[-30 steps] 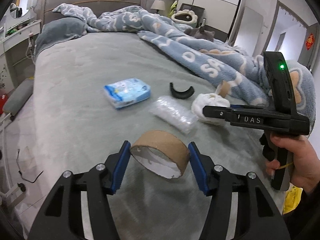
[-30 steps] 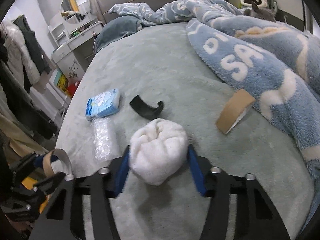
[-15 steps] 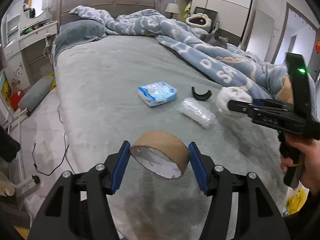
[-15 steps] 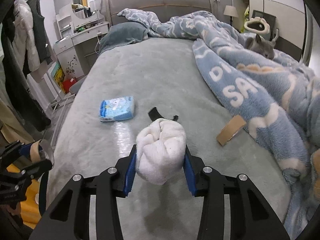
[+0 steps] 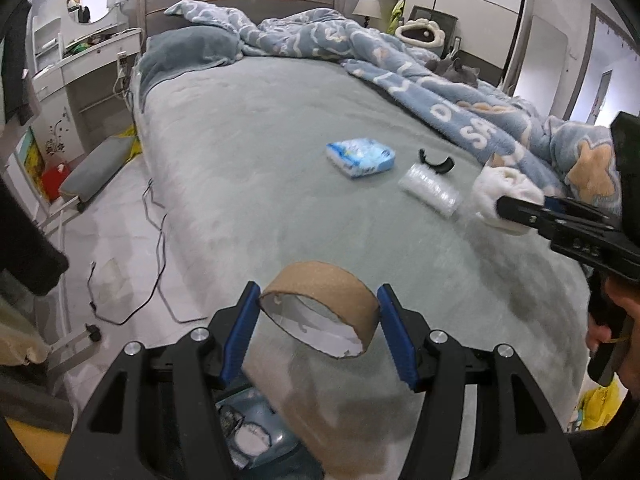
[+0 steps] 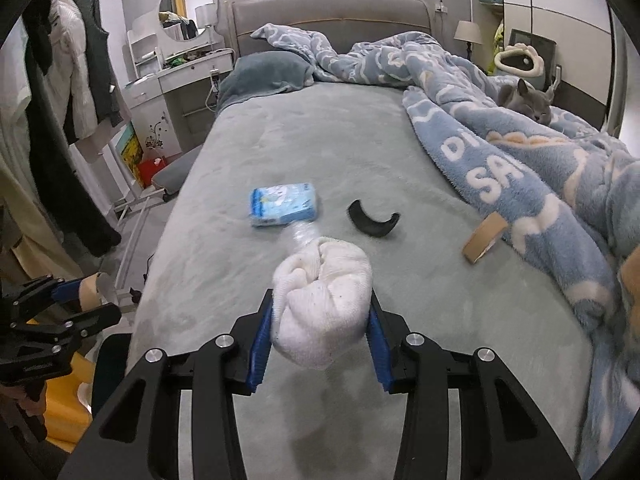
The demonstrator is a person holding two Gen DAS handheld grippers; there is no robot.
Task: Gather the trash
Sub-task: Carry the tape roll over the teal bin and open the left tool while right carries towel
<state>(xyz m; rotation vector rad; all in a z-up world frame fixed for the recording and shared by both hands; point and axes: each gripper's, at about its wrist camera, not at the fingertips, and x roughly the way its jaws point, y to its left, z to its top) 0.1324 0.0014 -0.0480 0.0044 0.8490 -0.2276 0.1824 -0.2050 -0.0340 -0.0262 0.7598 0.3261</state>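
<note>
The cardboard tape ring (image 5: 320, 312) sits clamped between the blue pads of the left tongs (image 5: 318, 332), lifted over the bed's (image 5: 248, 152) near edge. The white balled cloth (image 6: 324, 304) is squeezed in the right tongs (image 6: 320, 340), hiding most of the clear plastic wrap (image 6: 300, 236) at 12 o'clock. Beyond lie a blue tissue pack (image 6: 284, 204), a black curved piece (image 6: 372, 222) and, at 2 o'clock, a second tape ring (image 6: 484, 238) against the blanket (image 6: 520, 168).

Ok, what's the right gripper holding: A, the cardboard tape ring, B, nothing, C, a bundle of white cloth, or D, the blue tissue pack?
C: the right gripper is clamped on the white cloth bundle, while the blue tissue pack lies on the bed and a cardboard tape ring sits in the left gripper.
</note>
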